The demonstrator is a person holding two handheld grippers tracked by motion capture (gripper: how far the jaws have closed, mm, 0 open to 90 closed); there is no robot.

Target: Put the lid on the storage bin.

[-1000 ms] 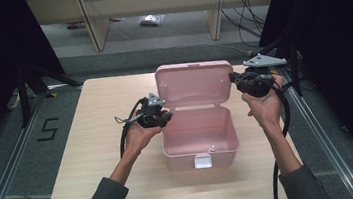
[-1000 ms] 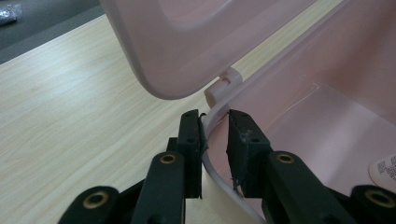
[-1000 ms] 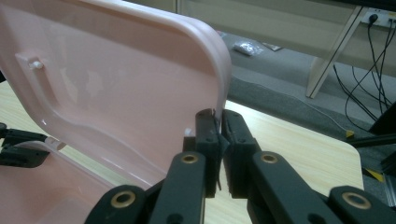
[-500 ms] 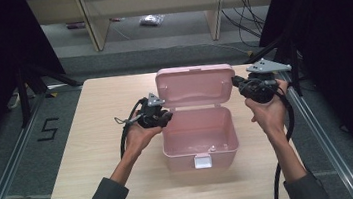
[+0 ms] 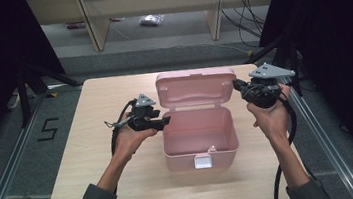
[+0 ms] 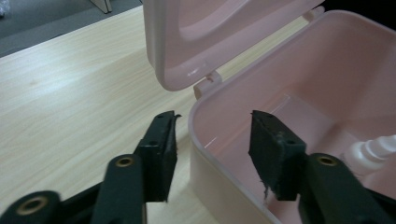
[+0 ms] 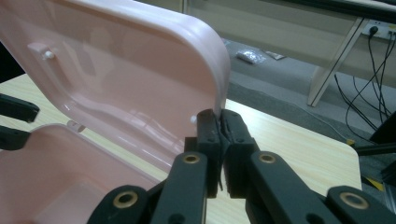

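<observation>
Pale pink box (image 5: pixel 198 137) with matching pink lid (image 5: pixel 196 89), white latch (image 5: pixel 203 162) on front. Both claws black: left claw (image 5: pixel 166 122), right claw (image 5: pixel 236 83), grey plate on top. Surface (image 5: pixel 95 154) light wood grain. Floor (image 5: pixel 6 164) grey.

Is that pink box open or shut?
Open: the box's lid stands up behind it, its edge pinched by the right gripper.

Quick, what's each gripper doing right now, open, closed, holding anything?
Left gripper: open; its fingers have just been opening, straddling the pink box's side wall without pressing it.
Right gripper: closed on the edge of the raised lid.
</observation>
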